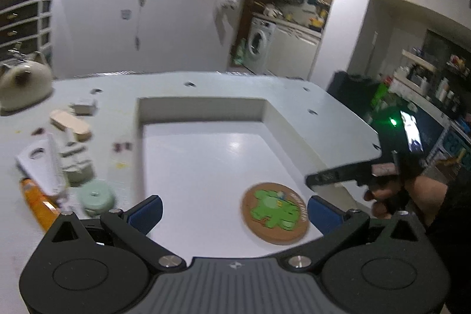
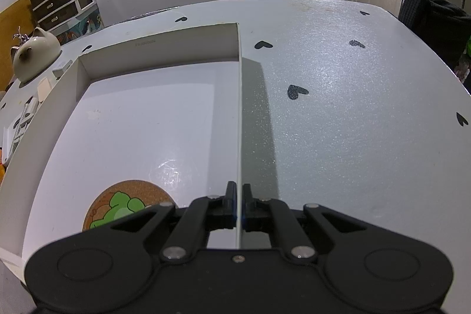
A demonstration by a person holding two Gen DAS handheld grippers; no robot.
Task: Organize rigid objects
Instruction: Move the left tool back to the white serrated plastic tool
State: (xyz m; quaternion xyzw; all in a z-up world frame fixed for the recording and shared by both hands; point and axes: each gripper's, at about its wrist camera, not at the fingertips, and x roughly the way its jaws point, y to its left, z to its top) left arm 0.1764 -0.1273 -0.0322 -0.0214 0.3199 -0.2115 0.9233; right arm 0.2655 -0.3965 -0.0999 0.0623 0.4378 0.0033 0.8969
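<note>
A shallow white box [image 1: 203, 108] lies open on the table. A round cork coaster with a green frog [image 1: 275, 213] lies flat inside it near the front right; it also shows in the right wrist view [image 2: 117, 205]. My left gripper [image 1: 235, 214] is open and empty above the box's front edge, the coaster between its fingers' span. My right gripper [image 2: 239, 200] is shut on the box's right wall [image 2: 240, 108], one finger on each side. The right gripper also shows in the left wrist view [image 1: 347, 174] at the box's right wall.
Left of the box lie loose items: a mint green round thing [image 1: 95, 197], an orange tube [image 1: 36, 200], a white flat piece with a hole [image 1: 38, 164], a wooden block [image 1: 70, 122] and a cat-shaped ceramic pot [image 1: 20, 84]. The grey table [image 2: 353, 108] with black hearts extends right.
</note>
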